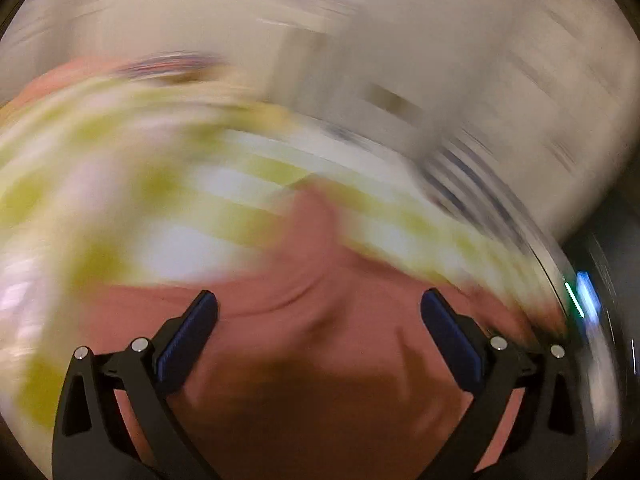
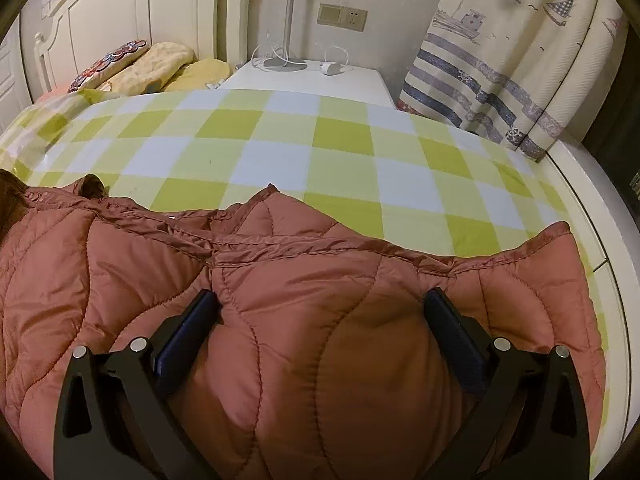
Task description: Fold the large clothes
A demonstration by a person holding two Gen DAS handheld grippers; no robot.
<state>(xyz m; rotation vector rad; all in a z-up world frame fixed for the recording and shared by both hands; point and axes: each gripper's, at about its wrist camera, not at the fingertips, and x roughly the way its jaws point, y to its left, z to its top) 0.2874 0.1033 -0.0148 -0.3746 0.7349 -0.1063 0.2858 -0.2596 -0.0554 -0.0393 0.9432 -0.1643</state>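
Observation:
A rust-red quilted jacket [image 2: 304, 300] lies on a bed with a green and white checked sheet [image 2: 280, 148]. My right gripper [image 2: 320, 304] is open, its two fingers wide apart and pressed down over a puffy part of the jacket. In the left wrist view everything is smeared by motion; my left gripper [image 1: 319, 304] is open above the jacket [image 1: 320, 360], with the checked sheet [image 1: 160, 200] beyond it. A brown fur trim [image 2: 12, 192] shows at the jacket's left edge.
A cream headboard [image 2: 100, 20] and pillows [image 2: 160, 64] are at the far left. A white bedside table [image 2: 312, 80] holds a lamp base [image 2: 284, 65] and a charger. A striped nautical curtain [image 2: 500, 60] hangs at the right. The bed's white edge [image 2: 592, 208] runs along the right.

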